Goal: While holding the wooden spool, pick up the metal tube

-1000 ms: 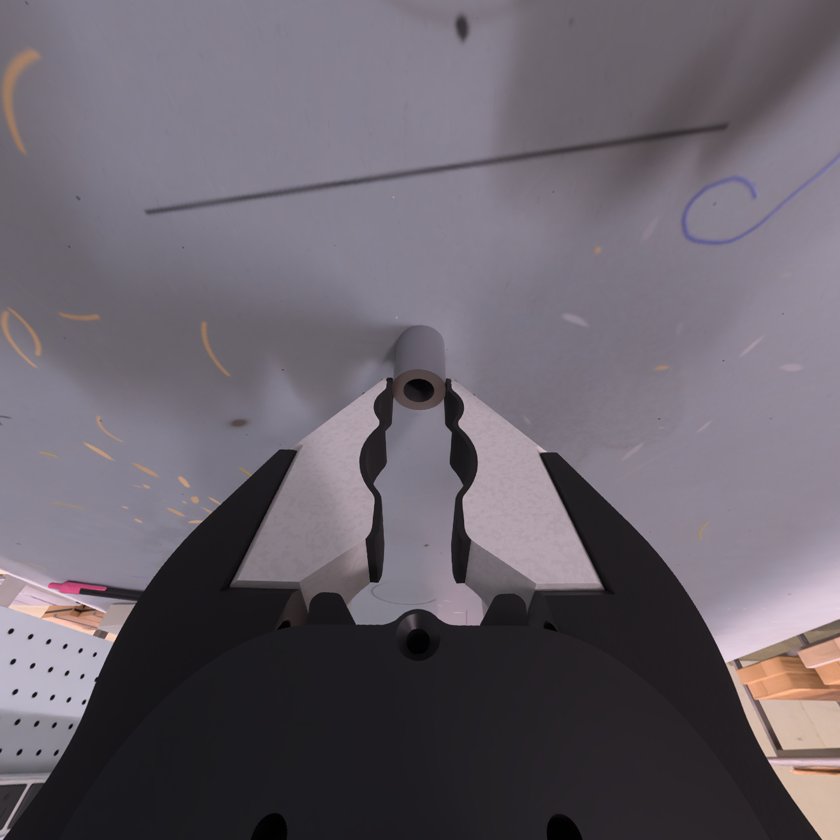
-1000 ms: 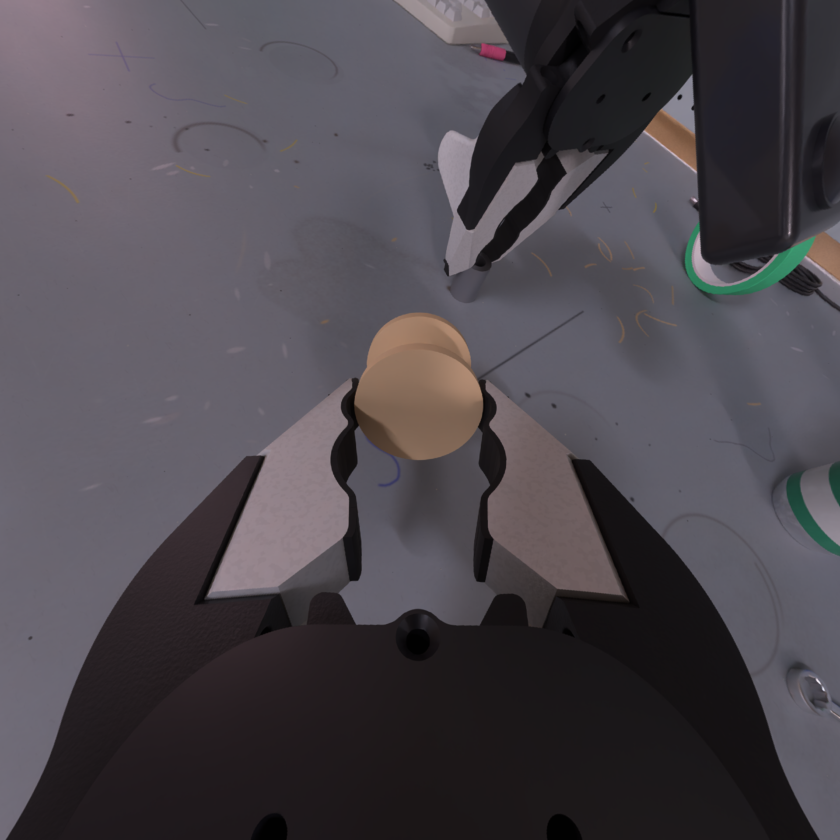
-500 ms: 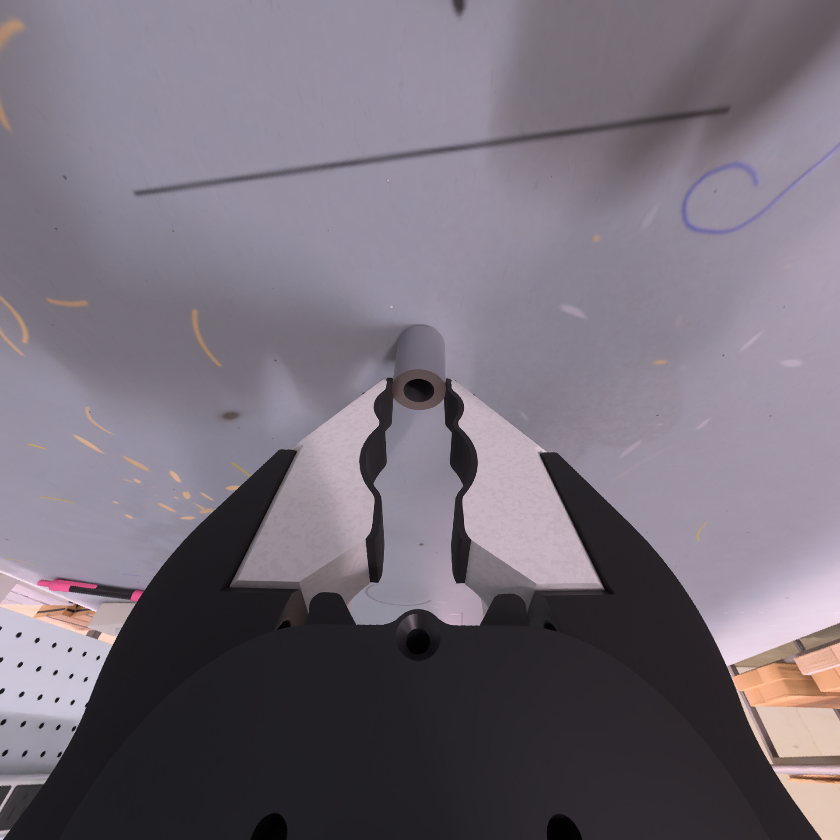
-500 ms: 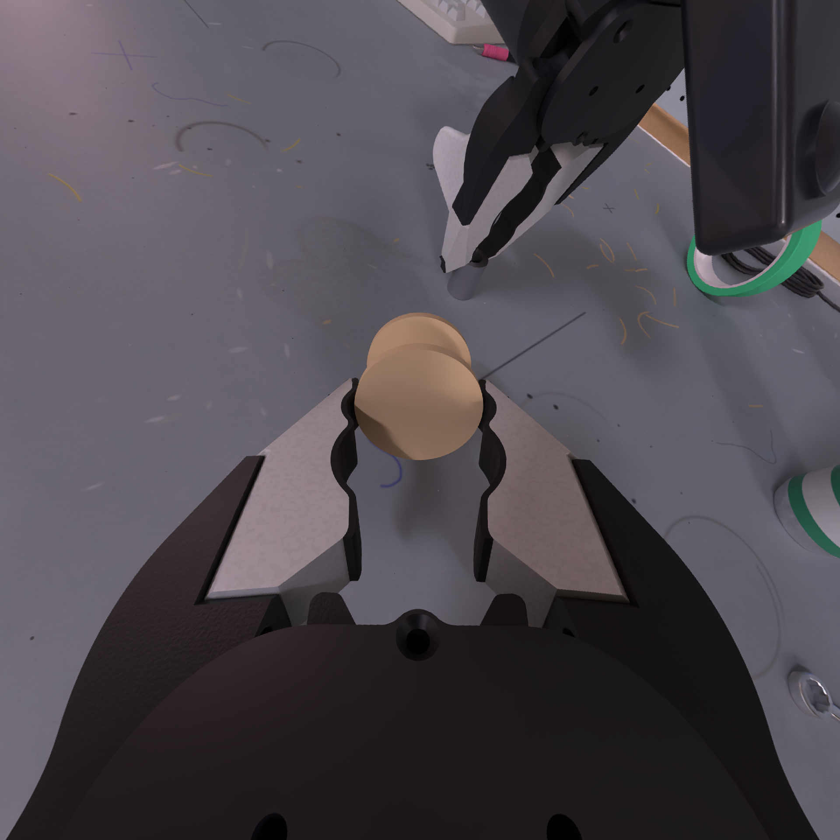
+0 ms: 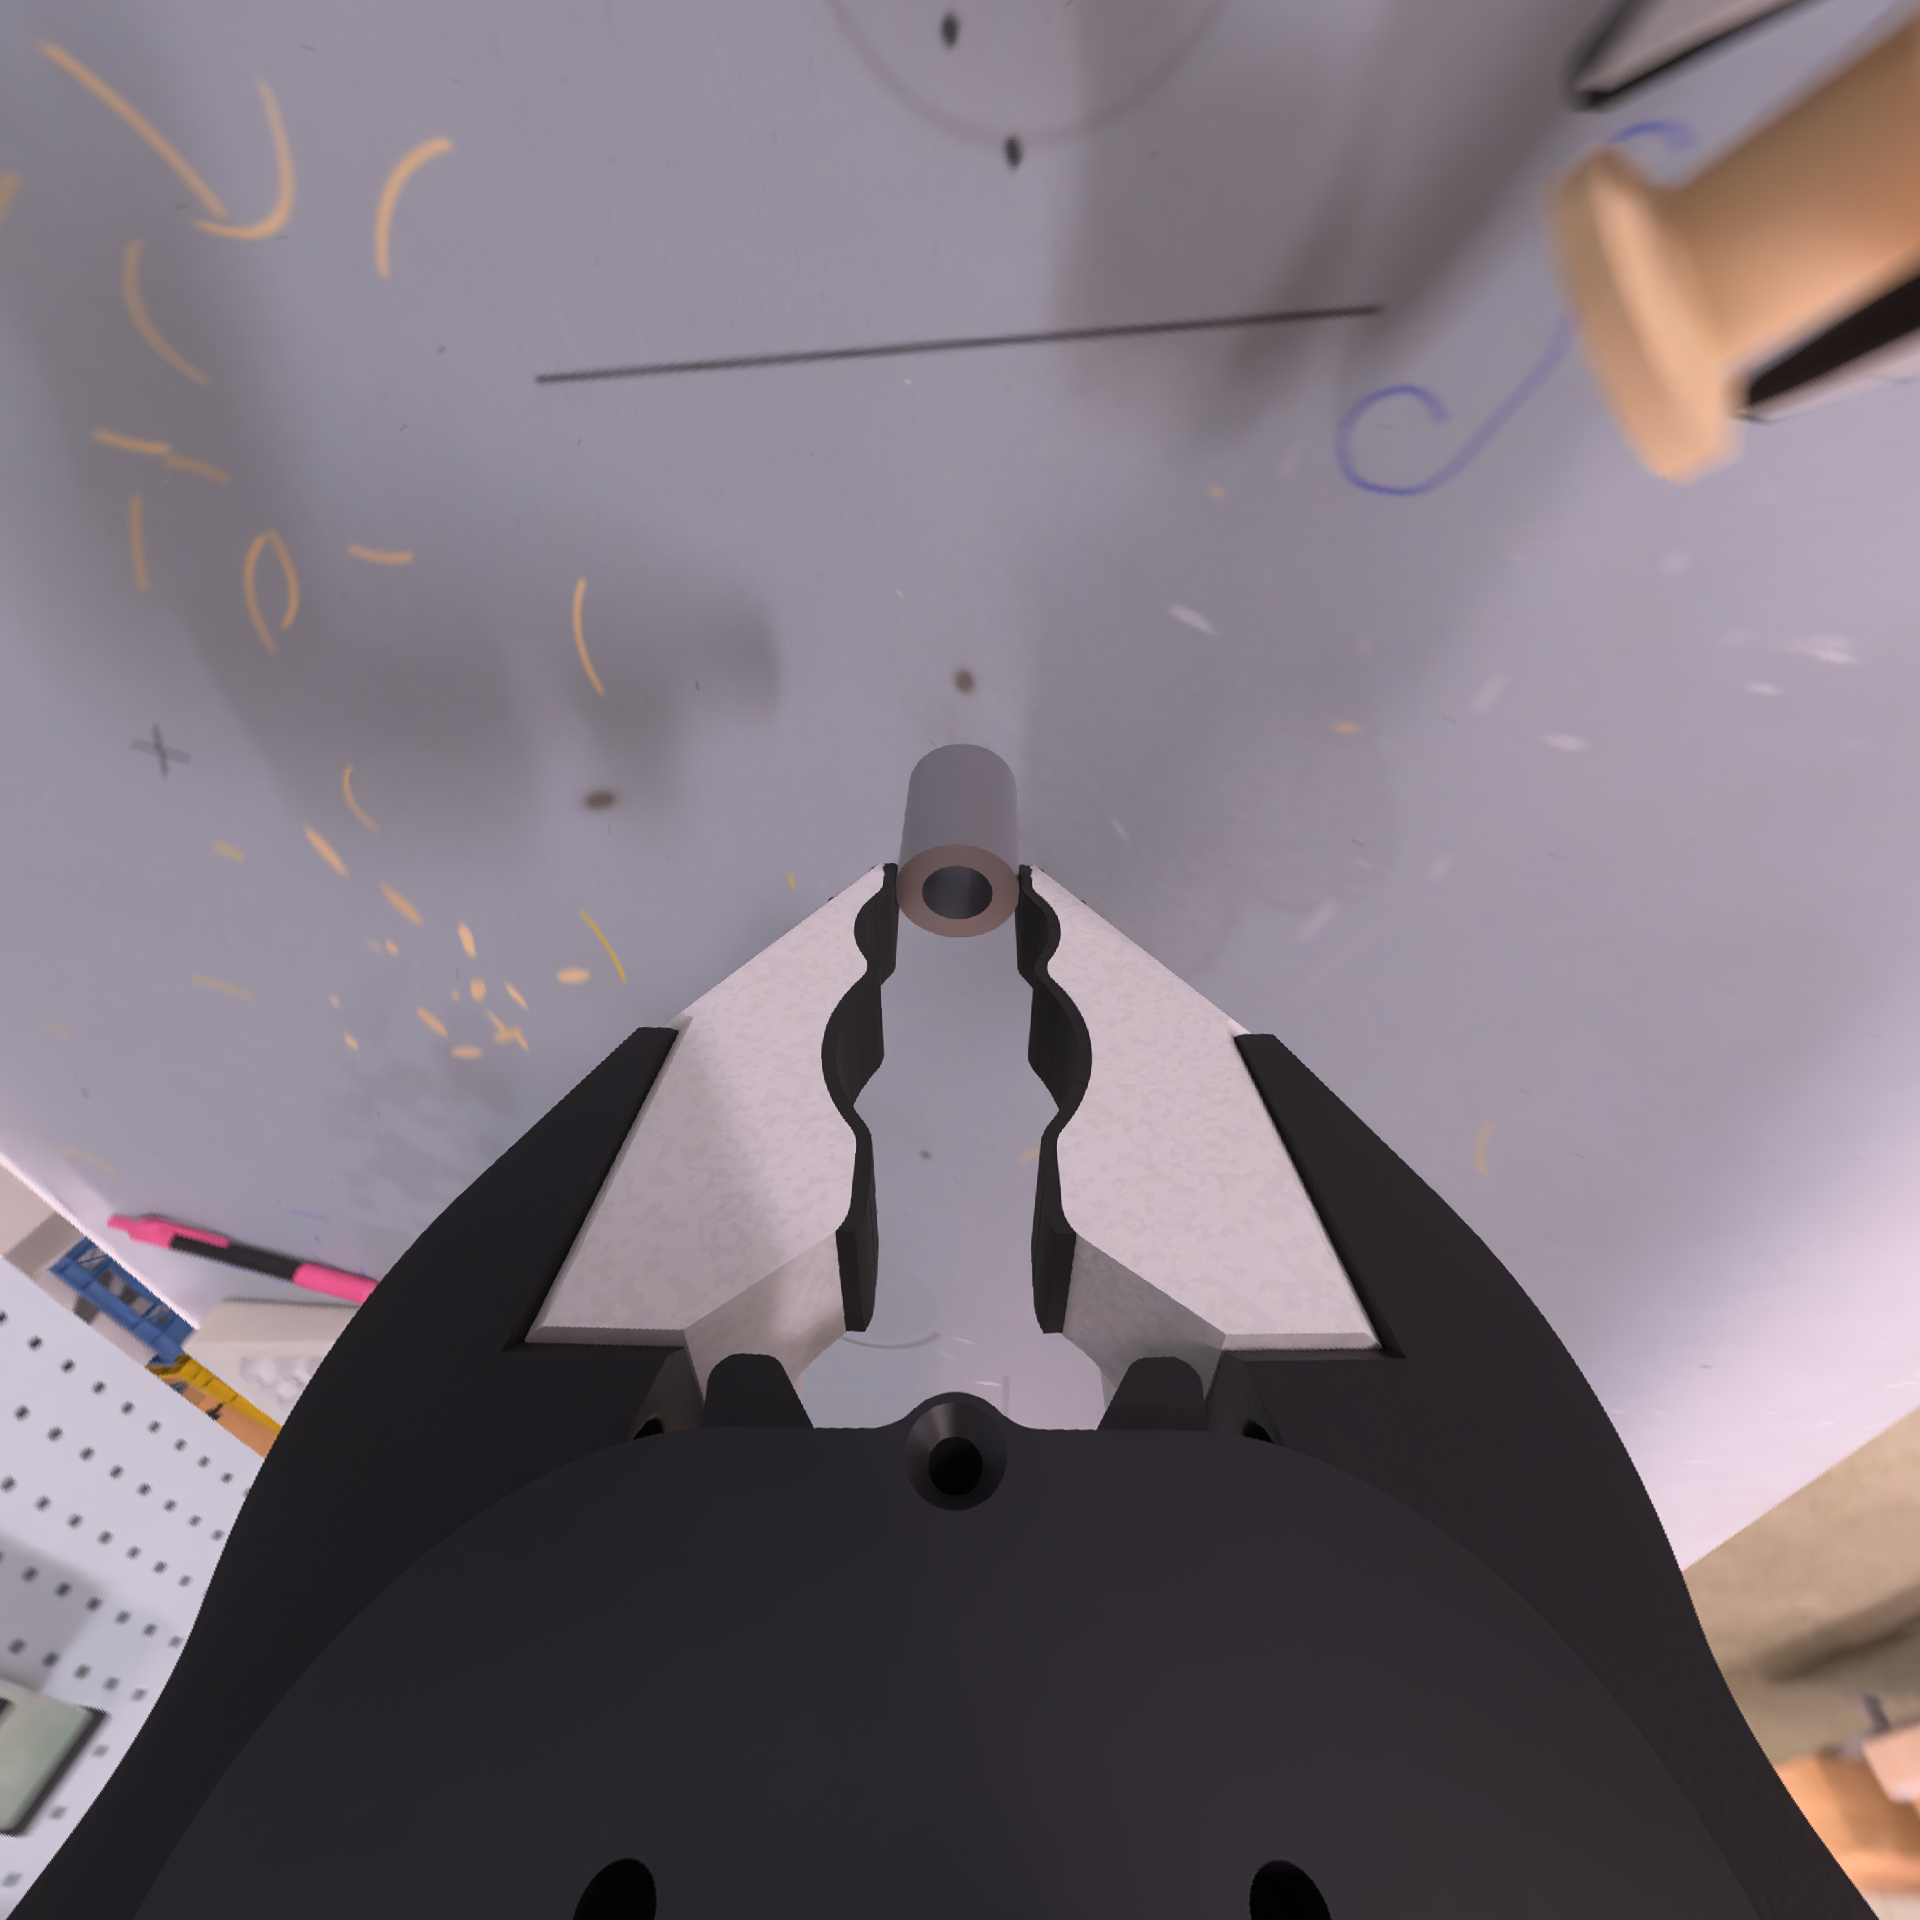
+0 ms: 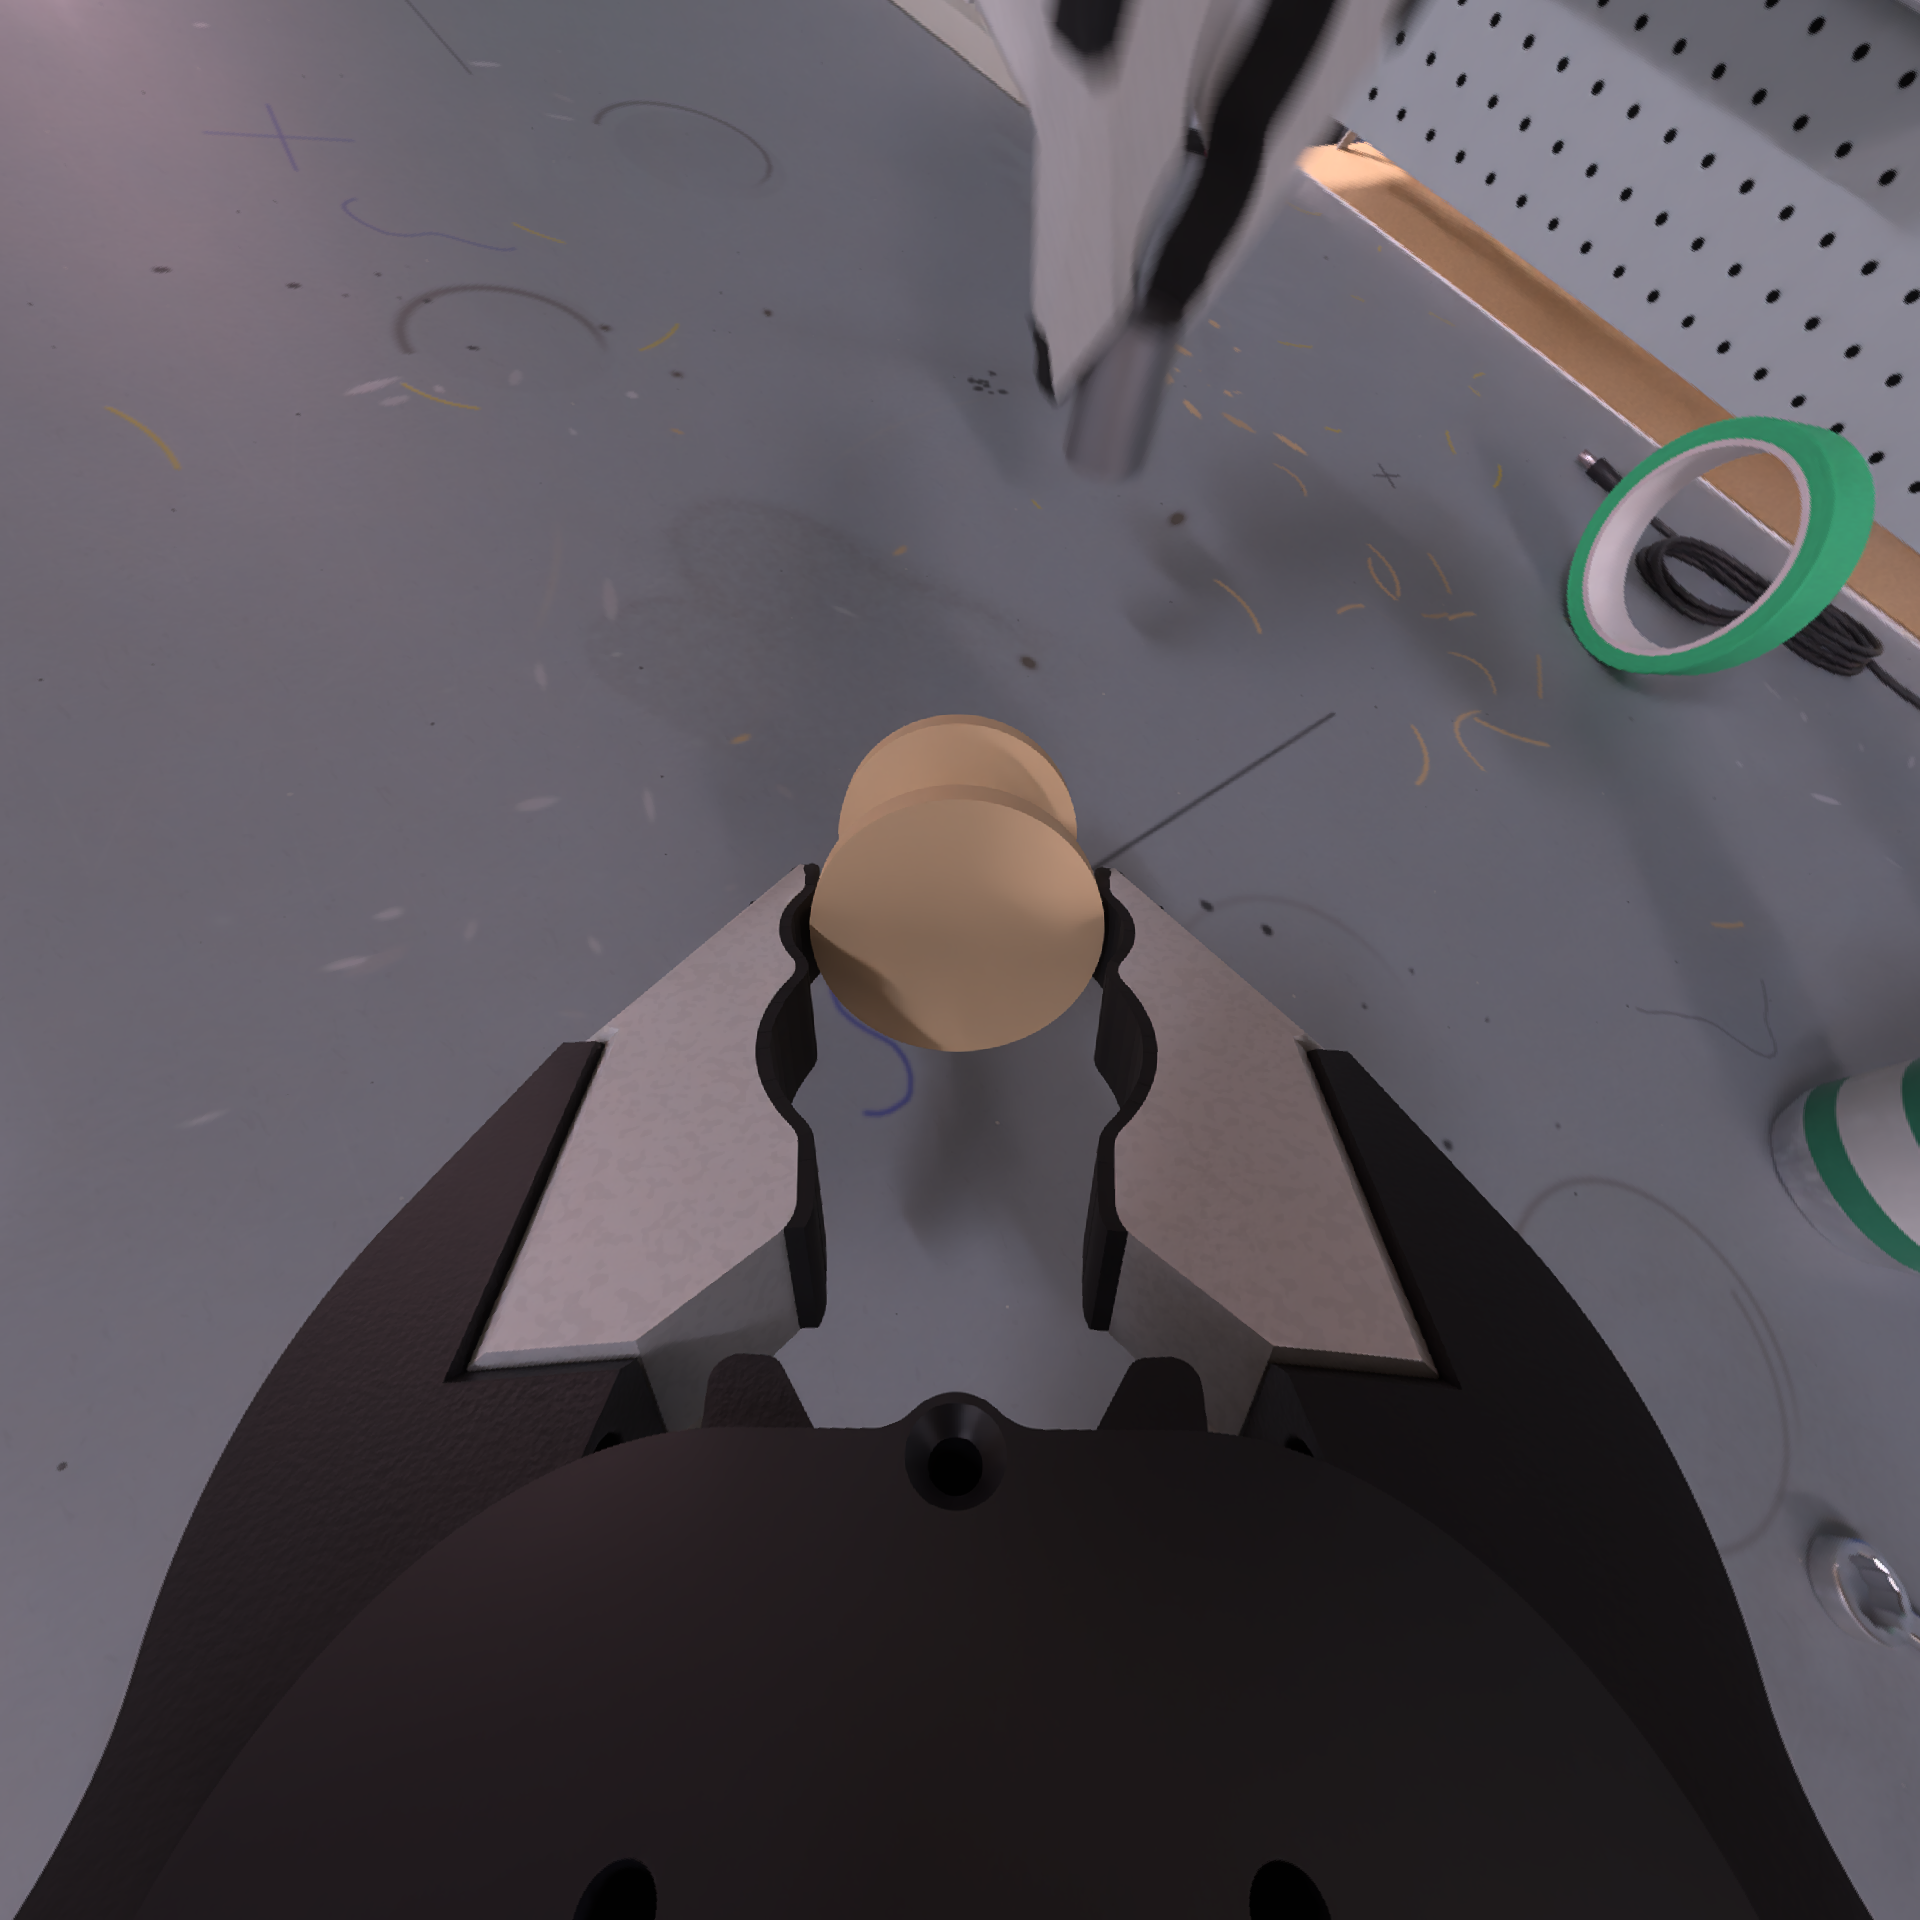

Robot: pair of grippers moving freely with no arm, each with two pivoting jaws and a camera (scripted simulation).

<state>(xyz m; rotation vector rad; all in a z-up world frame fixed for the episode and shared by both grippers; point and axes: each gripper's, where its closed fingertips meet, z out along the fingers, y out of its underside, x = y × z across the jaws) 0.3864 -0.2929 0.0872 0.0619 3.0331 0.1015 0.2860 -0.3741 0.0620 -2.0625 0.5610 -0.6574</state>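
- Left wrist view: the left gripper (image 5: 956, 891) was clamped on the short grey metal tube (image 5: 958, 844), its black fingertips pressing both sides of the tube's near open end. The tube pointed away from the camera and hung clear of the scuffed grey tabletop (image 5: 727, 499), with a soft shadow beneath it.
- At the upper right, the pale wooden spool (image 5: 1673, 312) showed sideways, blurred, pinched by the other gripper's fingers.
- A pink and black pen (image 5: 249, 1259) lay at the lower left, near a white pegboard (image 5: 94, 1475).
- Right wrist view: the right gripper (image 6: 956, 925) gripped the spool (image 6: 956, 935) across its near round flange, above the tabletop (image 6: 416, 727).
- Farther off, the left gripper (image 6: 1117, 353), blurred, carried the tube (image 6: 1114, 416) well above the surface.
- A green roll of tape (image 6: 1725, 545) leaned at the right, with a coiled black cable (image 6: 1756, 603) behind it.
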